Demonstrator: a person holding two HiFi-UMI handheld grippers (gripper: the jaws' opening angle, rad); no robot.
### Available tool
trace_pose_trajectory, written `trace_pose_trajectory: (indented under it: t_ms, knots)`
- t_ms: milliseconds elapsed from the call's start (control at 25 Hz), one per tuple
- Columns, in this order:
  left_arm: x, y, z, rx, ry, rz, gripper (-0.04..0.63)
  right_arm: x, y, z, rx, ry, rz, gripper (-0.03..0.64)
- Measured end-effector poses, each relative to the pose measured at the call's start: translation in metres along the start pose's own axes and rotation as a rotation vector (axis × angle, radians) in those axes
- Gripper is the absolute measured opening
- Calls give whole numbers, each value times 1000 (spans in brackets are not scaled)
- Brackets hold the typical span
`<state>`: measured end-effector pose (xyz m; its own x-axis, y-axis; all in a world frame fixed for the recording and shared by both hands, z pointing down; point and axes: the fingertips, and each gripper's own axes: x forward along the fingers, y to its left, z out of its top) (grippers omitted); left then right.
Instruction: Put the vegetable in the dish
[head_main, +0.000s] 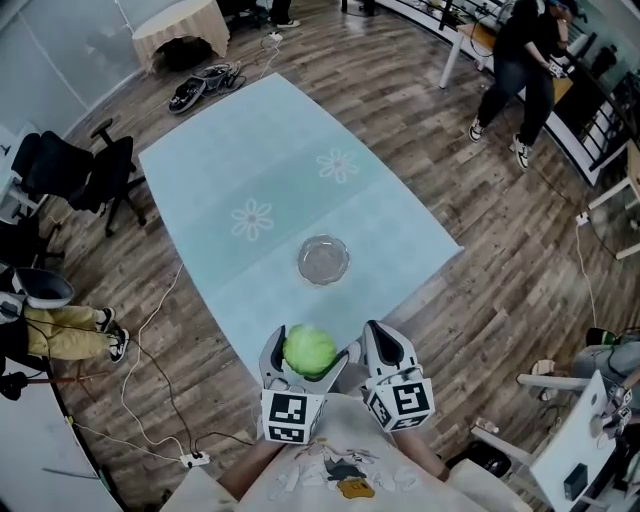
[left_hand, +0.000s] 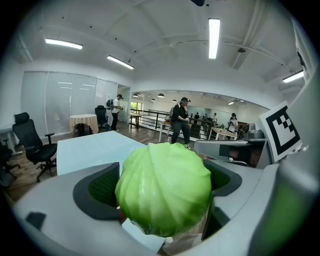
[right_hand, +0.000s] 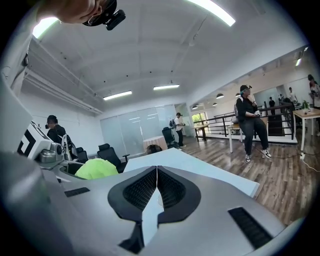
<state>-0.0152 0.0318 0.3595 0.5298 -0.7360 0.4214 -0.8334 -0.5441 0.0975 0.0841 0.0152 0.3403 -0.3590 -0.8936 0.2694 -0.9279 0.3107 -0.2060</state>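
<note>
A round green cabbage (head_main: 309, 350) is clamped between the jaws of my left gripper (head_main: 306, 362), held in the air near the table's front edge; in the left gripper view the cabbage (left_hand: 165, 188) fills the space between the dark pads. A clear glass dish (head_main: 323, 260) sits on the light blue table (head_main: 270, 170), a short way beyond the cabbage. My right gripper (head_main: 378, 350) hangs just right of the left one, its jaws pressed together with nothing between them (right_hand: 157, 190). The cabbage (right_hand: 96, 169) shows at the left of the right gripper view.
The table has two white flower prints (head_main: 252, 218). Black office chairs (head_main: 95, 170) stand at its left, cables (head_main: 150, 330) trail over the wooden floor, and a person (head_main: 520, 70) stands at the far right near white desks.
</note>
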Motion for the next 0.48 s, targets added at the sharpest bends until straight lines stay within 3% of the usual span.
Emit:
trace_pose_trajectory:
  t_ms: [480]
  knots:
    - [80,-4,13,-79,19,111,531,44,-75,7,-21,54,95,23]
